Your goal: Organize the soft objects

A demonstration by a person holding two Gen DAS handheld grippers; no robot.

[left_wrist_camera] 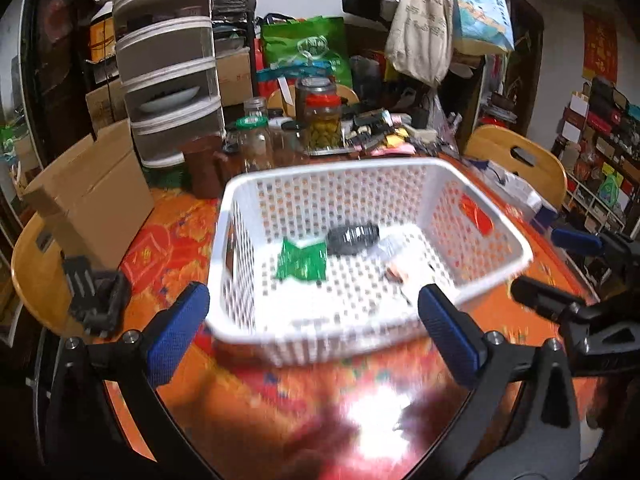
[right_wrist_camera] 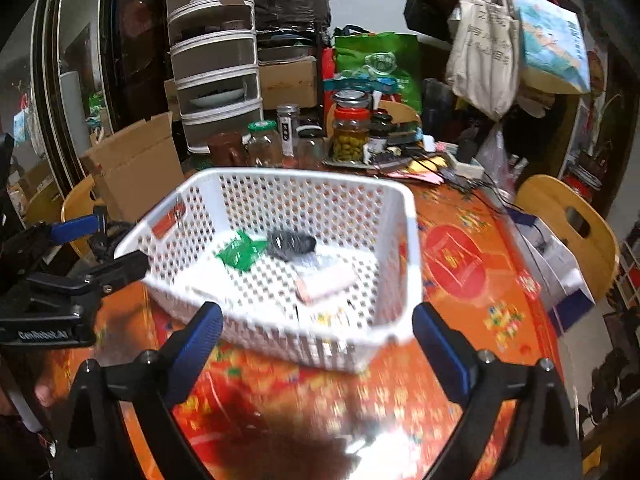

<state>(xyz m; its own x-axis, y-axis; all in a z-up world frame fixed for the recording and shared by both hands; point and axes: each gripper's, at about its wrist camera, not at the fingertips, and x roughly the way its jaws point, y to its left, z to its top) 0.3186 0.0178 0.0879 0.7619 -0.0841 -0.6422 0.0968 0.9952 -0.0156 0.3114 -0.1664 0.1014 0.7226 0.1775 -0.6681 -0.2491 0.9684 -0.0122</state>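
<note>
Starting at the left: left gripper (left_wrist_camera: 314, 330) spread wide with nothing between its blue pads, hanging above the glossy orange table (left_wrist_camera: 256, 396) just short of the near rim of the white basket (left_wrist_camera: 516, 240). No earlier picture to compare, so only the present stance told. Inside the basket, left to right on the perforated floor: a green packet (left_wrist_camera: 301, 261), a dark rolled bundle (left_wrist_camera: 353, 236) touching its upper corner, then a clear-wrapped pale packet (left_wrist_camera: 404, 266) toward the right wall. Soft things thus already lying in the basket; none seen loose on the near table, though blur hides detail. Further right: right gripper (right_wrist_camera: 318, 340), likewise spread and empty, set beside the basket's near corner in its own view. Judged: release done, withdrawal in hand. To do it well: keep both pairs of pads clear of the rim while backing off, since a snag on the light perforated wall could drag or tip the basket; lift before swinging sideways; hold the two tools apart, standing close as they do at the basket's right flank; check the table for remaining soft items before reaching again toward the crowded jars (left_wrist_camera: 324, 120) behind.
</note>
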